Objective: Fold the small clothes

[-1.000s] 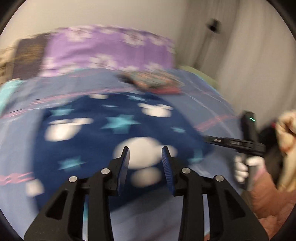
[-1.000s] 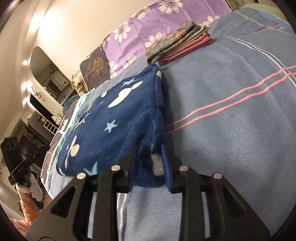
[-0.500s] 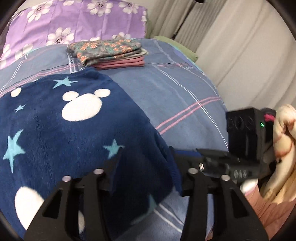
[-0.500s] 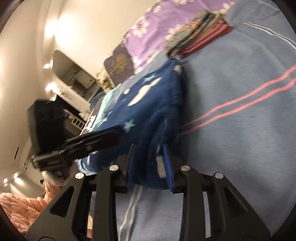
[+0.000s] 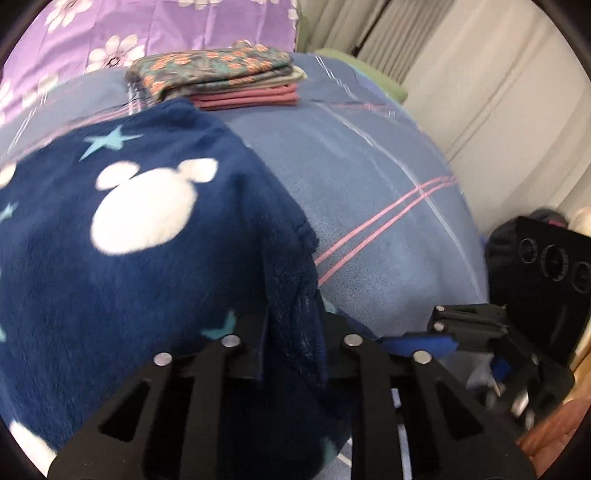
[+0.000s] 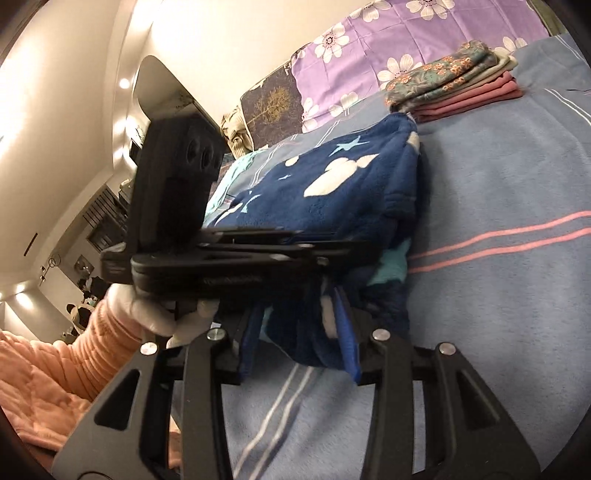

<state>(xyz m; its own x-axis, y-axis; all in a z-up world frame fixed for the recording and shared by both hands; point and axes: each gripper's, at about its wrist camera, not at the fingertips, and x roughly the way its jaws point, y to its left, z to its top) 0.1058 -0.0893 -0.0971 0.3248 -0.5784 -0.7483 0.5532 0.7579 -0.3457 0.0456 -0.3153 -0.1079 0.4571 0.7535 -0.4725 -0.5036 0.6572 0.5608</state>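
Observation:
A navy fleece garment [image 5: 147, 240] with white mouse-head shapes and teal stars lies on the blue striped bed sheet [image 5: 369, 184]. My left gripper [image 5: 291, 332] is closing on the garment's near right edge, and bunched fleece fills the gap between its fingers. In the right wrist view the left gripper [image 6: 343, 247] reaches in from the left and bites the same garment [image 6: 332, 192]. Just below it my right gripper [image 6: 301, 332] is opening; the garment's hanging corner is still between its blue pads. One of those pads [image 5: 417, 341] shows in the left wrist view.
A stack of folded clothes [image 5: 221, 74] sits at the far side of the bed, before a purple flowered pillow [image 5: 147, 29]. Pale curtains [image 5: 498, 92] hang to the right. A gloved hand [image 6: 155, 314] with a peach sleeve [image 6: 55, 369] holds the left gripper.
My left gripper has swung across to the garment's near right edge, sunk toward it and closed on the fleece. My right gripper's jaws have widened around the corner.

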